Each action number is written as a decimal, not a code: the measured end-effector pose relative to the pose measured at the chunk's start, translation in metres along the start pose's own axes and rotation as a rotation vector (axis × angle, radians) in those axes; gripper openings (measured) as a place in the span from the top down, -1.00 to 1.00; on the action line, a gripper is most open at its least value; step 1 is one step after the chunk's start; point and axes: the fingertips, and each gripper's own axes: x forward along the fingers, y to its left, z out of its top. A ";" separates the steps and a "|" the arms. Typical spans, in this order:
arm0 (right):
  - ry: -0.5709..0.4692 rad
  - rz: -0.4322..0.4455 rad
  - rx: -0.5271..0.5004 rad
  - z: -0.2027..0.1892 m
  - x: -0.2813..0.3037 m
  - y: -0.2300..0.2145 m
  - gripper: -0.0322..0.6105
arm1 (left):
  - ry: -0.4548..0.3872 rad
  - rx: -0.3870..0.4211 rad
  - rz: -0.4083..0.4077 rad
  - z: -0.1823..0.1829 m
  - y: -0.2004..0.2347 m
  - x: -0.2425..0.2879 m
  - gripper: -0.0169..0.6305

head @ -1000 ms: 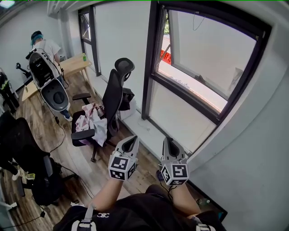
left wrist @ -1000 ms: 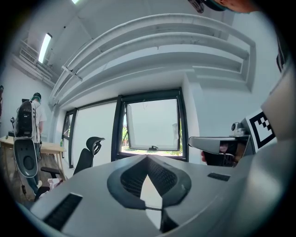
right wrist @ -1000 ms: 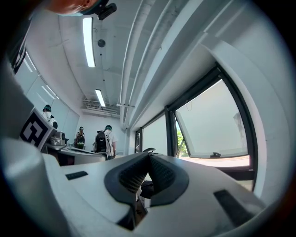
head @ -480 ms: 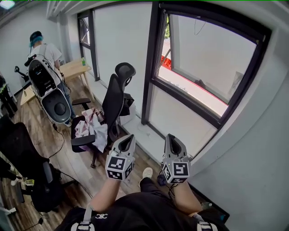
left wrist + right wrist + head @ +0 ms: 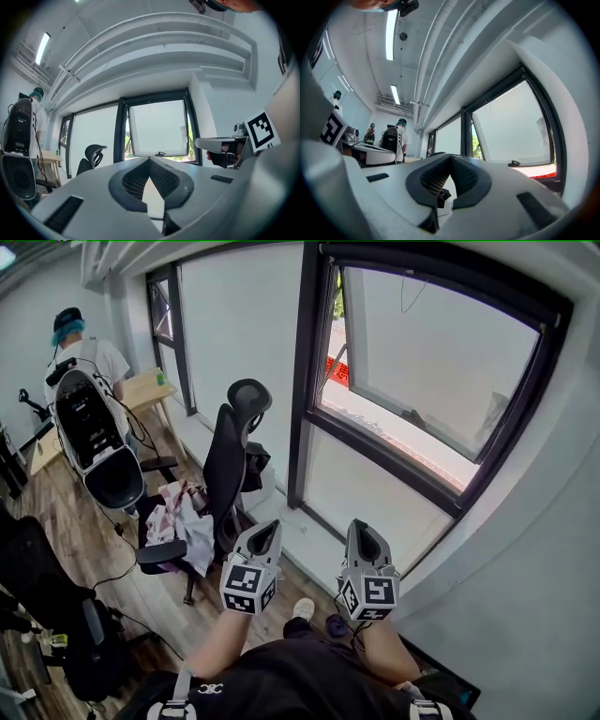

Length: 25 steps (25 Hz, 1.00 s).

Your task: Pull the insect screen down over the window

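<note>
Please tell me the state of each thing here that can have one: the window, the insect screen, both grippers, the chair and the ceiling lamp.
Window sash: open, swung outward at the bottom.
Insect screen: not down over the opening.
Left gripper: shut, empty.
Right gripper: shut, empty.
Office chair: nobody sits on it; clothes are heaped on the seat.
Ceiling lamp: lit.

Head view looking down, gripper views angled up, all apparently sharing window (image 5: 427, 367)
</note>
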 end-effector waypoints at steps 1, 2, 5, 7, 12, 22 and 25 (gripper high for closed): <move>0.001 -0.005 0.006 -0.002 0.007 -0.003 0.89 | 0.001 -0.001 -0.003 -0.001 0.004 0.008 0.92; 0.001 -0.010 0.011 -0.004 0.015 -0.007 0.89 | 0.002 -0.003 -0.007 -0.003 0.009 0.016 0.92; 0.005 -0.018 0.015 -0.012 0.047 -0.023 0.89 | 0.007 -0.006 -0.017 -0.008 0.021 0.051 0.92; 0.009 -0.024 0.016 -0.019 0.071 -0.036 0.89 | 0.011 -0.007 -0.023 -0.010 0.030 0.079 0.92; 0.021 -0.056 0.027 -0.034 0.132 -0.076 0.89 | 0.031 0.000 -0.061 -0.016 0.046 0.157 0.92; 0.049 -0.136 0.058 -0.053 0.261 -0.167 0.89 | 0.056 0.006 -0.169 -0.009 0.072 0.329 0.92; 0.053 -0.142 0.059 -0.057 0.302 -0.195 0.89 | 0.060 0.006 -0.178 -0.008 0.080 0.380 0.92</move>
